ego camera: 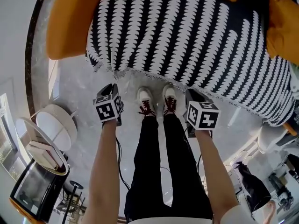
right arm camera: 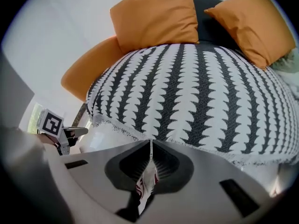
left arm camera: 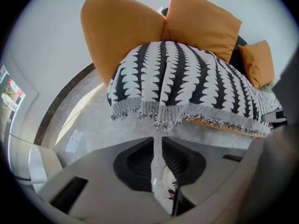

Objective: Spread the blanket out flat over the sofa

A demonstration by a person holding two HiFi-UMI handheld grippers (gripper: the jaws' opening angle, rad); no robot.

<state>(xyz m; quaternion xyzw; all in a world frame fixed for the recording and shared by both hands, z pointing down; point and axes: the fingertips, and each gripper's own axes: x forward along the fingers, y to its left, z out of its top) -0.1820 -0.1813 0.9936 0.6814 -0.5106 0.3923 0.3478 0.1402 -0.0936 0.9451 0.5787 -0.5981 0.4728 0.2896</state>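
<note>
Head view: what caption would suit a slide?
Patterned blanket covers the orange sofa; left gripper and right gripper hover near its edge.

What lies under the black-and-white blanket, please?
The orange sofa shows beside the blanket and peeks out below its front edge; the seat itself is covered, so anything on it cannot be seen.

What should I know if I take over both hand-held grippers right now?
Left hand-held gripper: jaws slightly apart, empty.
Right hand-held gripper: jaws together, empty.
Both are off the blanket, in front of the sofa.
Blanket covers the seat, its fringed edge hanging over the front.
Done: spreading, mostly.
Left: probably check the right end, cut off in these views, and smooth any folds.
</note>
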